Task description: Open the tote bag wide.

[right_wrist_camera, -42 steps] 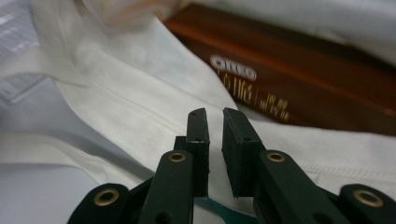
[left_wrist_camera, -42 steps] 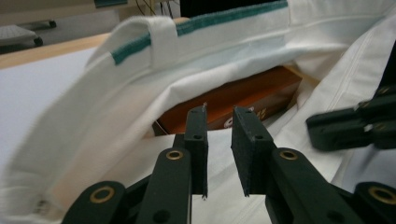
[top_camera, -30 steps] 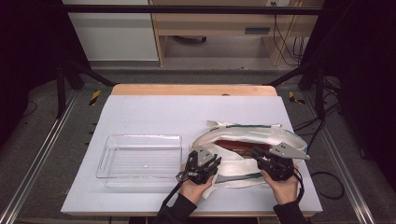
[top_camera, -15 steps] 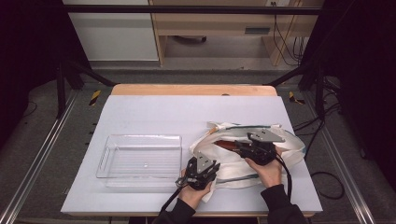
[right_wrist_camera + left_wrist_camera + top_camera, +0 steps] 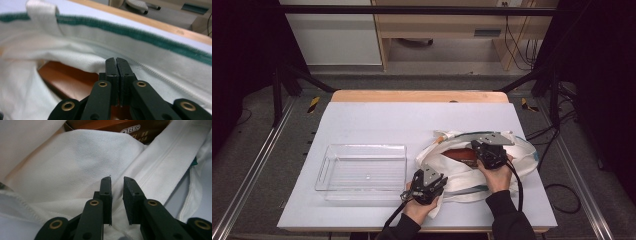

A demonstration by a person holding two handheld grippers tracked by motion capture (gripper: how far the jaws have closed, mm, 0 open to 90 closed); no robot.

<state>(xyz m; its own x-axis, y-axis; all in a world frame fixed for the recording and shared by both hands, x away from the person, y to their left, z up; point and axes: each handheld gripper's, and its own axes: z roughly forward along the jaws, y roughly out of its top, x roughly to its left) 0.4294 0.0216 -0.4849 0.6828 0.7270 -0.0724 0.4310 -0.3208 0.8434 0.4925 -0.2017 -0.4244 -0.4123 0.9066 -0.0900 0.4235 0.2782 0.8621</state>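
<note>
Pale grey tabletop (image 5: 377, 125) carries an empty clear plastic tray (image 5: 362, 170) and, just beside it, a white cloth tote bag with green trim (image 5: 522, 160) holding a brown Oreo biscuit box (image 5: 130, 130). The left gripper (image 5: 117, 182), jaws a little apart with no cloth visibly pinched, rests at the bag's near edge, while the right gripper (image 5: 116, 62), jaws having just closed and now pressed together, seems to nip the far rim. Judging by this, the mouth is being opened; next comes reaching the largely covered box.

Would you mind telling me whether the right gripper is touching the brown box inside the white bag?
Cannot tell. In the right gripper view the right gripper is shut above the brown box in the white bag, and its own jaws hide any contact or gap.
</note>
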